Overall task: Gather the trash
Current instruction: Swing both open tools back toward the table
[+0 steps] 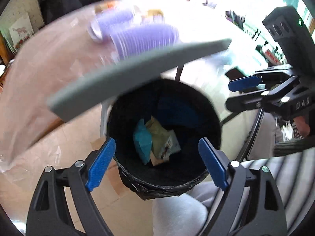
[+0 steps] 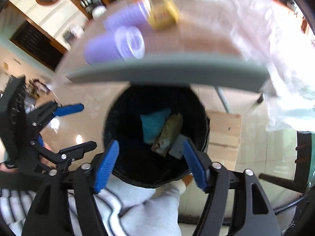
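Observation:
A black bin [image 1: 208,106] with a black liner stands on the floor under the table edge, also in the right wrist view [image 2: 118,118]. Inside lie a teal wrapper [image 1: 142,139], a greenish wrapper [image 1: 159,135] and a pale packet [image 2: 177,147]. My left gripper [image 1: 157,162] is open and empty above the bin mouth. My right gripper [image 2: 150,164] is open and empty above the bin too. Each gripper shows in the other's view, the right one [image 1: 242,92] and the left one [image 2: 78,125]. Two purple cups [image 1: 137,37] and a yellow item [image 2: 163,17] lie blurred on the table.
The grey-edged table [image 1: 137,74] overhangs the bin. Clear plastic sheeting [image 2: 285,78] hangs off the table at the right. A wooden board [image 2: 224,133] lies on the floor beside the bin. The person's grey-trousered legs [image 2: 147,206] sit just below the bin.

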`<state>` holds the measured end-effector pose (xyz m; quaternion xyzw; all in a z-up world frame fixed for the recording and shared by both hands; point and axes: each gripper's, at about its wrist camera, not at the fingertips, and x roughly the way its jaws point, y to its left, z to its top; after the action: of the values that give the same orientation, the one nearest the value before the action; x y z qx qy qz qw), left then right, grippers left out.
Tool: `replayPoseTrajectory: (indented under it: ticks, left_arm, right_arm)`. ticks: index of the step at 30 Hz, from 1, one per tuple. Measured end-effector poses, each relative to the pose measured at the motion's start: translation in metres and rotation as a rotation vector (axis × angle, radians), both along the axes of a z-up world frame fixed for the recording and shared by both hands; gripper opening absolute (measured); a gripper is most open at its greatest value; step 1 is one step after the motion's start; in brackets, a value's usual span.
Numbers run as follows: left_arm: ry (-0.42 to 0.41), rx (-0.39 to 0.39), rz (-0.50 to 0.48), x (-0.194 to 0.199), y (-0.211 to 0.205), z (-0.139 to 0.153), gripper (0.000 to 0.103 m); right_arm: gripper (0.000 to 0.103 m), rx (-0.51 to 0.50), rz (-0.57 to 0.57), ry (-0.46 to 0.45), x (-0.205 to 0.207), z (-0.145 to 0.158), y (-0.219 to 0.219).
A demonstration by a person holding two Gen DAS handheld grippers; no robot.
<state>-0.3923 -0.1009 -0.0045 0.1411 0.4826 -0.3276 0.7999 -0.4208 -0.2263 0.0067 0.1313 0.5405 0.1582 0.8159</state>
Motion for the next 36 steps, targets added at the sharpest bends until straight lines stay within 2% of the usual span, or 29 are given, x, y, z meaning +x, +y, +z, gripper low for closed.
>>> replayPoseTrajectory:
  ticks: [1,2,3,4,7,8,10,12,17,21,23,27,33,36]
  left_arm:
    - [-0.033,-0.038,0.01,-0.003,0.006,0.016,0.09]
    - [-0.062,-0.063,0.021,-0.005,0.009,0.027,0.095]
    - [-0.103,-0.089,0.039,-0.006,0.014,0.041,0.097]
    - [-0.165,-0.122,0.066,-0.006,0.019,0.059,0.099]
    - [-0.32,-0.207,0.152,0.002,0.027,0.105,0.101]
    - [-0.355,-0.23,0.19,0.009,0.029,0.118,0.101]
    - [-0.359,-0.258,0.24,0.024,0.031,0.131,0.101]
    - [-0.335,-0.272,0.265,0.041,0.03,0.139,0.101]
    - [-0.351,-0.273,0.255,0.08,0.019,0.154,0.101]
    - [-0.314,-0.246,0.222,0.115,0.01,0.149,0.101]
    - [-0.285,-0.237,0.199,0.127,0.006,0.14,0.101]
    - [-0.227,-0.144,0.172,0.171,-0.011,0.122,0.101]
    - [-0.111,-0.112,0.114,0.232,-0.034,0.089,0.101]
    - [-0.063,-0.108,0.095,0.262,-0.044,0.076,0.096]
  right_arm:
    - [0.075,0.014,-0.012,-0.054,-0.005,0.015,-0.005]
    - [0.083,0.013,-0.026,-0.106,-0.008,0.03,-0.008]
    - [0.094,0.007,-0.045,-0.18,-0.013,0.049,-0.011]
    - [0.099,0.006,-0.064,-0.286,-0.018,0.073,-0.015]
    - [0.099,0.003,-0.122,-0.612,-0.032,0.135,-0.021]
    - [0.099,-0.014,-0.149,-0.694,-0.033,0.151,-0.021]
    - [0.099,-0.085,-0.218,-0.762,-0.022,0.171,-0.019]
    - [0.099,-0.165,-0.254,-0.742,-0.005,0.178,-0.015]
    - [0.099,-0.166,-0.24,-0.631,0.044,0.176,-0.016]
    - [0.099,-0.194,-0.248,-0.505,0.09,0.166,-0.018]
    - [0.099,-0.217,-0.276,-0.401,0.123,0.15,-0.026]
    - [0.09,-0.23,-0.381,-0.239,0.174,0.114,-0.054]
    - [0.084,-0.247,-0.421,-0.133,0.228,0.074,-0.065]
    - [0.08,-0.258,-0.416,-0.101,0.25,0.062,-0.065]
